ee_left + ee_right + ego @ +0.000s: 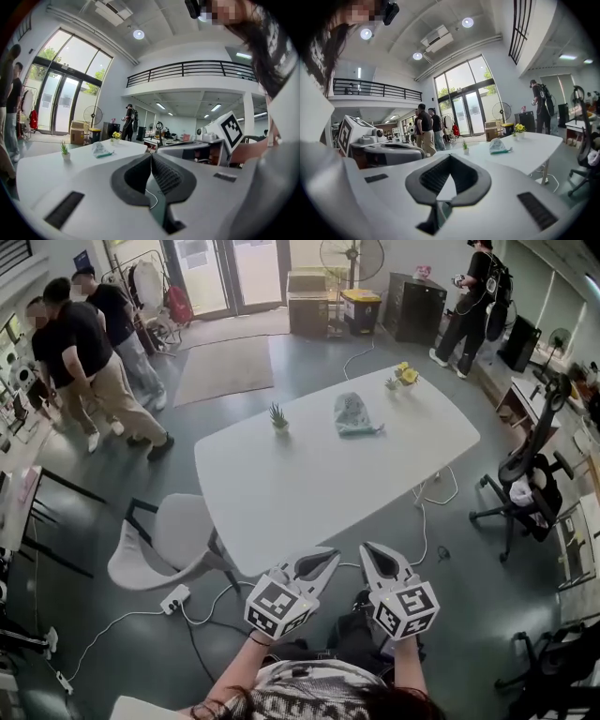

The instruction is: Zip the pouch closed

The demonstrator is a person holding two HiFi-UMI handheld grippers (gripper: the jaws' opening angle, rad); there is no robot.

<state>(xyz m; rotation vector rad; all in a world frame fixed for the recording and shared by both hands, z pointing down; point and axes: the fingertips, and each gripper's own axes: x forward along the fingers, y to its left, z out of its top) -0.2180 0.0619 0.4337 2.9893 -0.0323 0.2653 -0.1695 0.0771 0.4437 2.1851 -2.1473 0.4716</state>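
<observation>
- White table (281, 493) fills the middle.
- At 6 o'clock, off its near edge: left gripper (322, 561) and right gripper (371, 555), each with jaws pressed together, empty.
- At 1 o'clock on the table, well apart from both: pouch (354, 415), pale grey-green, crumpled, teal strip along one edge.

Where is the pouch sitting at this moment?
In the head view, the pouch lies on the far half of the white table, right of the small potted plant and nearer than the yellow flowers.
</observation>
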